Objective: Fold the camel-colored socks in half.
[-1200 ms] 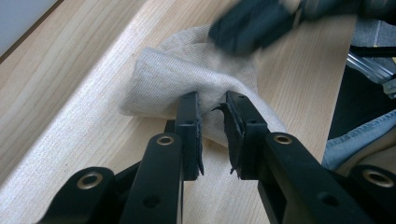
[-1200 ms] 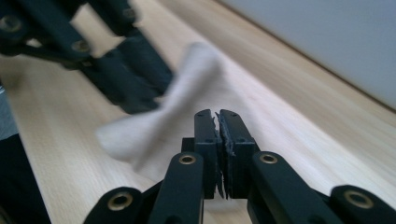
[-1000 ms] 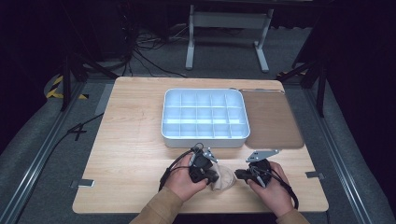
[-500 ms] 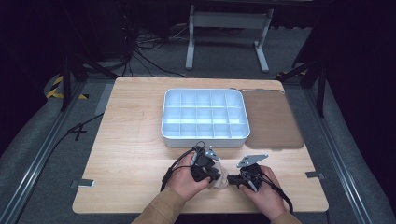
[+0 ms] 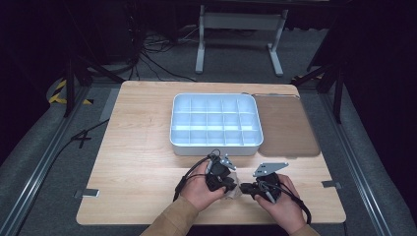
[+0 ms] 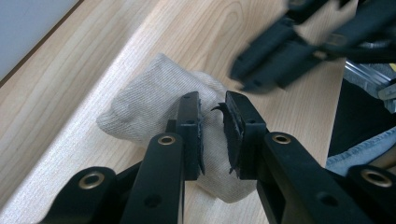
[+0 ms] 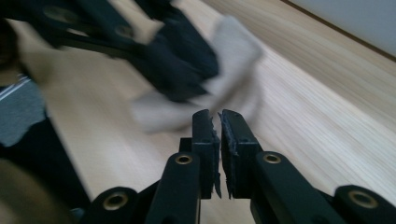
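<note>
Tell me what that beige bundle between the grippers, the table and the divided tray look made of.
The beige bundle looks like soft knitted fabric: fine ribbing, rounded folds, matte. The table seems light wood or wood-look laminate, with visible grain and slight sheen. The divided tray appears smooth pale plastic, thin moulded walls.

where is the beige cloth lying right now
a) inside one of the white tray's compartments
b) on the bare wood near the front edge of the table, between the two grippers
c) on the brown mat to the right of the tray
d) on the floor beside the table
b: the beige cloth rests on the wooden table, with the left gripper over it and the right gripper pointing at it from the other side.
</note>
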Demonstrator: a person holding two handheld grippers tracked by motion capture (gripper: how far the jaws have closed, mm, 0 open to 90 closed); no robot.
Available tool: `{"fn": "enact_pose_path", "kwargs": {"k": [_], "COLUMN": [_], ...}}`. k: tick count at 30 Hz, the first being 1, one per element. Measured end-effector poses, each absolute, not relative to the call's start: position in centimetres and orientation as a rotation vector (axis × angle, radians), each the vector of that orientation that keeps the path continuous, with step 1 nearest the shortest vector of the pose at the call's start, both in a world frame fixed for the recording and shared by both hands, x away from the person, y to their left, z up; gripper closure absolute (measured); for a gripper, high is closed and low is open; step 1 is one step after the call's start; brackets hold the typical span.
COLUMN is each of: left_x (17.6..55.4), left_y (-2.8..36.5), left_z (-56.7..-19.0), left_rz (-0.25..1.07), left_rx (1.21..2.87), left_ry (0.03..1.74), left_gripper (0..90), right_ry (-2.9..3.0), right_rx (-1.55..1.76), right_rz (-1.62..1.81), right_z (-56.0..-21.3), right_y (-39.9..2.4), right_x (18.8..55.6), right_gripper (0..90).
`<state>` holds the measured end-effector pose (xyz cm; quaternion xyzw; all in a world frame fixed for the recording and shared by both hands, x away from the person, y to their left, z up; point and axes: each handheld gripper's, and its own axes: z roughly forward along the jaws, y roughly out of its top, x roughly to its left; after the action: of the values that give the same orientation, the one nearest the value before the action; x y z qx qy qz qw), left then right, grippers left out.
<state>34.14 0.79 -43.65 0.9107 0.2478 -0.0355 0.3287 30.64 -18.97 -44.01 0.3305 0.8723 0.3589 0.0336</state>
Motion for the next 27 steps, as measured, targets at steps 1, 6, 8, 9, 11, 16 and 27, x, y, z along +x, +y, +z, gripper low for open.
{"fn": "enact_pose_path", "kwargs": {"k": [1,6,8,9,11,16,27], "left_x": [34.2,34.4,34.5,34.5,34.5,34.5,34.5], "left_y": [0.8,0.9,0.9,0.9,0.9,1.0,4.5], "left_z": [-43.6,-43.7,-43.7,-43.7,-43.8,-43.7,-42.2], "left_rz": [-0.090,-0.108,-0.105,-0.106,-0.111,-0.110,-0.045], "left_rx": [2.379,2.355,2.352,2.350,2.345,2.340,2.353], "left_ry": [0.652,0.694,0.693,0.695,0.704,0.705,0.739], "left_gripper": [77.3,79.3,80.2,80.4,80.6,80.0,75.7], "right_ry": [2.694,2.761,2.755,2.751,2.744,2.735,2.735], "right_rx": [0.994,0.828,0.791,0.789,0.793,0.827,0.931], "right_rz": [1.114,1.127,1.143,1.145,1.162,1.129,1.075], "right_z": [-43.7,-43.1,-43.3,-43.4,-43.7,-44.4,-45.5], "right_y": [-18.7,-16.6,-16.1,-16.0,-16.0,-16.3,-17.5], "right_x": [30.4,29.1,28.9,29.0,29.1,29.5,30.6], "right_gripper": [86.5,86.8,85.8,85.5,84.7,85.1,84.9]}}
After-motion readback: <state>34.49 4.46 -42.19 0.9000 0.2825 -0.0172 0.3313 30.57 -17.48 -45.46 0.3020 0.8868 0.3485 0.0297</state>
